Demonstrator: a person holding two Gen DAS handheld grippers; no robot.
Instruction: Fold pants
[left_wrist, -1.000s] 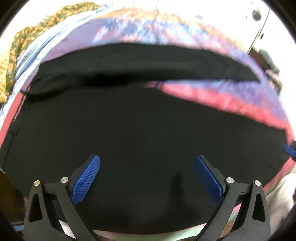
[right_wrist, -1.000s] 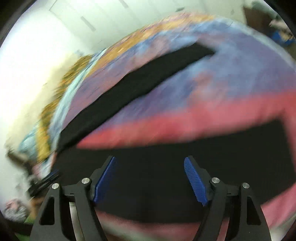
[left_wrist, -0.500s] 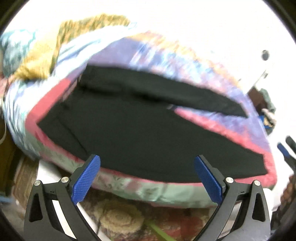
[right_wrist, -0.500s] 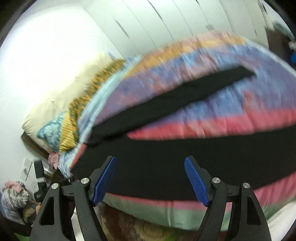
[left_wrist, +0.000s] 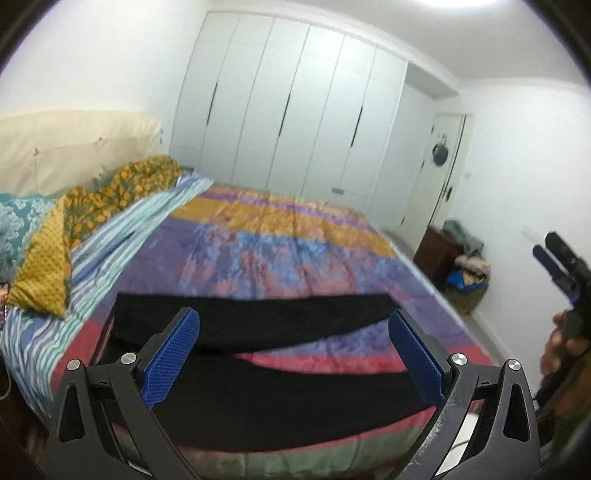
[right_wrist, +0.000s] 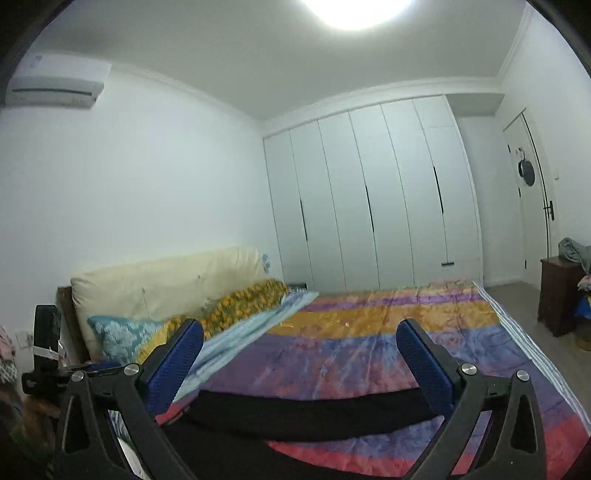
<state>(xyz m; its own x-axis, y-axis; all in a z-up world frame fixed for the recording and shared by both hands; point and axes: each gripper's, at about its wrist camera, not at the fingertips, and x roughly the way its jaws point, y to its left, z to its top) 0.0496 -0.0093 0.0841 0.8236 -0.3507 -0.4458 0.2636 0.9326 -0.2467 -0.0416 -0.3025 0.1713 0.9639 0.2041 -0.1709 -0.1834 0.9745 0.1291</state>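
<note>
The black pants lay spread flat on the bed, waist toward the pillow end, the two legs splayed apart with a wedge of striped quilt between them and the nearer leg close along the bed's front edge; broad bare quilt stretched beyond toward the white wardrobe. The left gripper hovered above that near edge, level and facing across the bed, jaws wide apart and holding nothing. The right gripper was raised alongside, jaws equally wide and empty.
</note>
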